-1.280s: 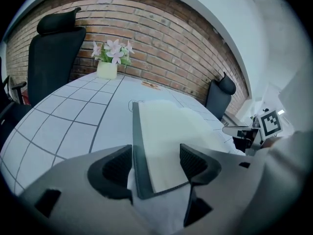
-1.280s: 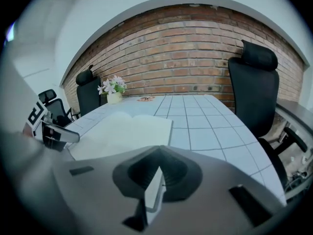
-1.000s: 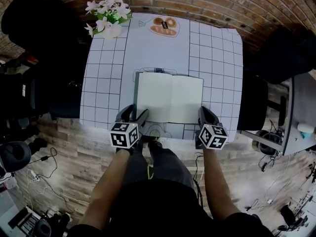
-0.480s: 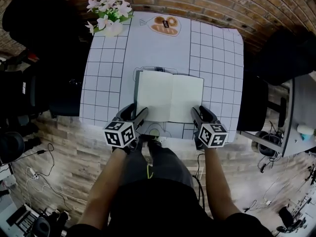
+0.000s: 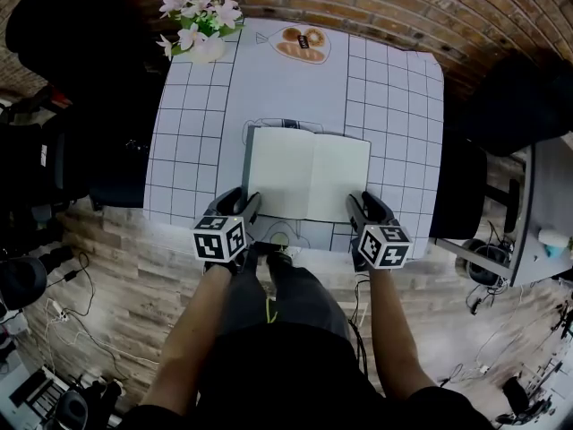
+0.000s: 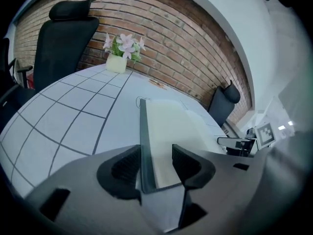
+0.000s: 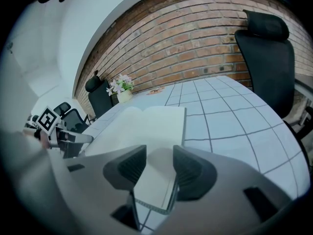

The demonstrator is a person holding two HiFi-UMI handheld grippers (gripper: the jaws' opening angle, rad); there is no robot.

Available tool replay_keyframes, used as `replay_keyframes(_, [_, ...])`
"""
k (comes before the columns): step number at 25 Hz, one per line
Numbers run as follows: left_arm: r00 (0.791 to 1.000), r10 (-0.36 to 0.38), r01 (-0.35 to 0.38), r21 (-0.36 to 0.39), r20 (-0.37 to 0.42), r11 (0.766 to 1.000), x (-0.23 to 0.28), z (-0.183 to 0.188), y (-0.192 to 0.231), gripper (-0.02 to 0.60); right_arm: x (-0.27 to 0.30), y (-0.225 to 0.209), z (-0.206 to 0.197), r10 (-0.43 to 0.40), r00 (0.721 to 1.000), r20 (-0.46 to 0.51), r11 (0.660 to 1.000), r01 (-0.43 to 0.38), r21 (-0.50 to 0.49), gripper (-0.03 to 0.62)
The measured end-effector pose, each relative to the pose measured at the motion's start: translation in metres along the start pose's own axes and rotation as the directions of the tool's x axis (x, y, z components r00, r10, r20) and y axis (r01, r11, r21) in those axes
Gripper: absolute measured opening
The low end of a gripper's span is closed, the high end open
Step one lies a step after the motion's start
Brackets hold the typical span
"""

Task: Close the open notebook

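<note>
**Table** [image 5: 192, 150]: covered with a white cloth ruled in a dark grid. It stands against a brick wall [image 5: 376, 7], over a wood-plank floor [image 5: 107, 285].

**Notebook** [image 5: 307, 176]: lies open and flat, with blank cream pages facing up and a dark cover showing along its left side. It sits in the middle of the table's width, toward the near edge, and its near side is just short of that edge.

**Left gripper** [image 5: 242, 202]: held at the near edge of the table, at the notebook's near left corner. In the left gripper view the jaws stand apart and that corner, with its dark cover edge, lies between them. The cover edge runs close along the left jaw, and a gap shows at the other jaw, so the jaws are not clamped.

**Right gripper** [image 5: 367, 206]: held at the near edge of the table, at the notebook's near right corner. In the right gripper view the jaws stand apart with the corner of the right-hand page between them, and there is a gap on each side of it.

**Flowers** [image 5: 199, 21]: pink and white blooms in a small pale pot, at the far left corner of the table.

**Pastries** [image 5: 300, 45]: brown rounds on a pale oval, at the middle of the far edge. Whether they are real or printed on the cloth cannot be told.

**Chairs**: there are two black office chairs, one [image 5: 72, 52] beside the far left corner and one [image 5: 519, 97] off the right edge.
</note>
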State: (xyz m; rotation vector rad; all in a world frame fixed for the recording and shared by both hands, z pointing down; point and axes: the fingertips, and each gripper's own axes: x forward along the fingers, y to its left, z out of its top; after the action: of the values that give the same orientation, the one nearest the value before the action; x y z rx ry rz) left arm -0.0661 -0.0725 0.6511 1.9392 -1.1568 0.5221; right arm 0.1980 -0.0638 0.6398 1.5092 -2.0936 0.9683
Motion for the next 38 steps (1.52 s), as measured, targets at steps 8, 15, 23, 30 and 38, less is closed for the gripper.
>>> replay_keyframes(8, [0.997, -0.054, 0.06, -0.133, 0.05, 0.989, -0.006, 0.006, 0.001, 0.068, 0.0, -0.001, 0.0, -0.005, 1.0, 0.005, 1.0, 0.005, 0.001, 0.181])
replay_keyframes(15, [0.989, -0.112, 0.134, -0.248, 0.099, 0.959, -0.01, 0.007, -0.001, 0.031, -0.001, -0.001, 0.001, -0.001, 1.0, 0.006, 1.0, 0.001, 0.012, 0.181])
replay_keyframes(23, [0.948, -0.234, 0.288, -0.264, 0.217, 0.92, -0.032, 0.031, -0.024, 0.028, -0.001, 0.0, 0.001, 0.007, 1.0, 0.005, 1.0, -0.007, 0.016, 0.181])
replay_keyframes(30, [0.907, -0.326, 0.384, -0.205, 0.267, 0.9, -0.046, 0.052, -0.064, 0.029, -0.001, -0.001, 0.0, 0.01, 1.0, 0.009, 1.0, -0.01, 0.02, 0.181])
replay_keyframes(38, [0.859, -0.423, 0.481, -0.169, 0.289, 0.86, -0.048, 0.063, -0.096, 0.029, -0.003, 0.0, 0.002, 0.016, 1.0, 0.021, 1.0, -0.017, 0.017, 0.179])
